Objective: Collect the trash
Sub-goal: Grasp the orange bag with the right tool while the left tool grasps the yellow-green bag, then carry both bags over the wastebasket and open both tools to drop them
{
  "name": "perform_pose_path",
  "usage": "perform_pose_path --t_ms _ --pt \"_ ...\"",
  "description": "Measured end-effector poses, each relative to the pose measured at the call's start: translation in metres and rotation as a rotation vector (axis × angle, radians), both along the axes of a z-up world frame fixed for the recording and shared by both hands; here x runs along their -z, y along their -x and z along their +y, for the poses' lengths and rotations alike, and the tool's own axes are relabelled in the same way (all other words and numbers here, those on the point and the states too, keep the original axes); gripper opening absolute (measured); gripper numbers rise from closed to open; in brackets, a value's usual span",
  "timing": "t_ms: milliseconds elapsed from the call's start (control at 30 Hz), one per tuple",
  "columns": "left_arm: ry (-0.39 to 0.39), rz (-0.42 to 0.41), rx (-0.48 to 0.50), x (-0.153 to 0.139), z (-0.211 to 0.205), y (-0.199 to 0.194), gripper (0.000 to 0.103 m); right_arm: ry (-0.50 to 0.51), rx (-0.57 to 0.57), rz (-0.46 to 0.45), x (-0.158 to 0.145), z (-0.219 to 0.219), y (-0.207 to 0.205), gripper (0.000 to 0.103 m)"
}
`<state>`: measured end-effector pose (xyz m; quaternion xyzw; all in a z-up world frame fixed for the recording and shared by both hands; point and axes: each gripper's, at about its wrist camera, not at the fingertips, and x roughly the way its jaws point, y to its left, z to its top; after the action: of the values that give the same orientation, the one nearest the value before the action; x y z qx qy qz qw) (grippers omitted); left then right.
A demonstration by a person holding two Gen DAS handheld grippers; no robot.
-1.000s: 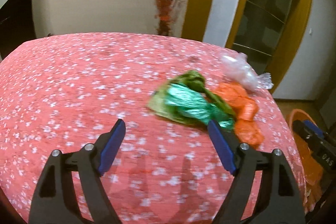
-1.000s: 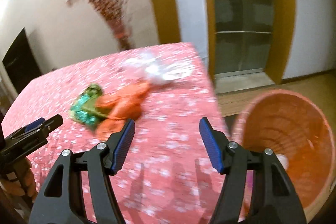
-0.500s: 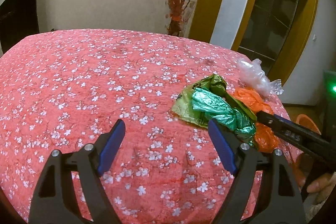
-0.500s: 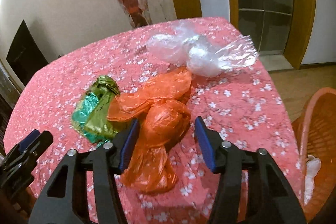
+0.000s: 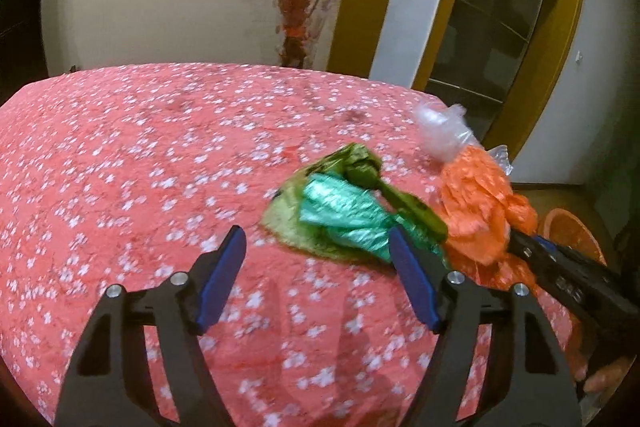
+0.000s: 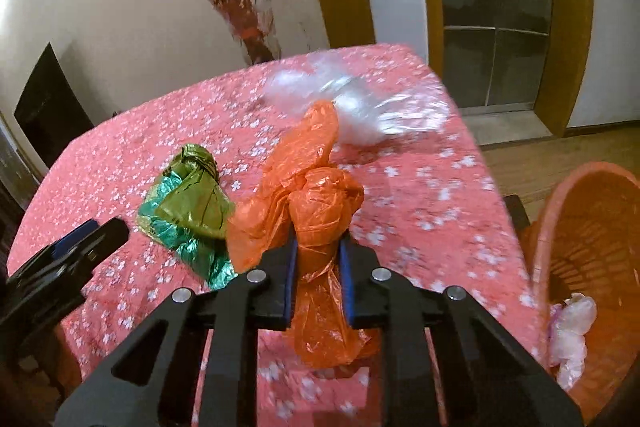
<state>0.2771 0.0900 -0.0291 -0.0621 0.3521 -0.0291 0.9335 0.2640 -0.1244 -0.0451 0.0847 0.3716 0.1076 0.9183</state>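
An orange plastic bag (image 6: pixel 316 203) lies crumpled on the red flowered tablecloth (image 6: pixel 420 211). My right gripper (image 6: pixel 318 247) is closing on it, and its blue pads pinch the knotted middle of the bag. In the left wrist view the orange bag (image 5: pixel 476 203) sits at the right, with the right gripper (image 5: pixel 520 247) reaching in from the lower right. A green bag (image 5: pixel 344 211) (image 6: pixel 188 211) lies to its left. My left gripper (image 5: pixel 316 259) hovers just short of the green bag, jaws closing with nothing between them. A clear bag (image 6: pixel 360 107) lies beyond.
An orange basket (image 6: pixel 580 247) stands on the floor past the table's right edge, with a pale bag (image 6: pixel 572 327) inside. A vase of red branches (image 5: pixel 300 7) stands behind the table by the wall. A dark doorway (image 6: pixel 496 7) lies beyond.
My right gripper moved over the table onto the orange bag and narrowed from wide open to pinching it. The left gripper's jaws came in a little and the green bag sits closer.
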Motion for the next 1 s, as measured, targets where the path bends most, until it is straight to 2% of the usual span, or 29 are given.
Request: perform_pose_path --t_ms 300,433,633,700,733,833,1000 --pt "-0.017 0.039 0.009 -0.007 -0.015 -0.066 0.066 -0.013 0.048 -0.041 -0.008 -0.027 0.017 0.018" --pt "-0.06 0.078 0.038 0.001 -0.027 -0.094 0.062 -0.016 0.07 -0.034 -0.003 -0.033 0.014 0.018" --pt "-0.098 0.159 0.092 0.019 -0.037 -0.116 0.042 -0.027 0.095 -0.029 -0.001 -0.045 0.016 0.018" --pt "-0.082 0.161 0.11 0.019 -0.038 -0.116 0.025 -0.031 0.104 -0.028 0.0 -0.051 0.019 0.018" --pt "-0.081 0.16 0.115 0.017 -0.038 -0.116 0.021 -0.034 0.109 -0.027 0.0 -0.052 0.019 0.018" --pt "-0.09 0.142 0.13 0.013 -0.041 -0.112 0.016 -0.04 0.115 -0.032 -0.002 -0.052 0.022 0.018" --pt "-0.071 0.102 0.12 -0.003 -0.036 -0.104 0.013 -0.043 0.118 -0.053 -0.009 -0.057 0.031 0.018"
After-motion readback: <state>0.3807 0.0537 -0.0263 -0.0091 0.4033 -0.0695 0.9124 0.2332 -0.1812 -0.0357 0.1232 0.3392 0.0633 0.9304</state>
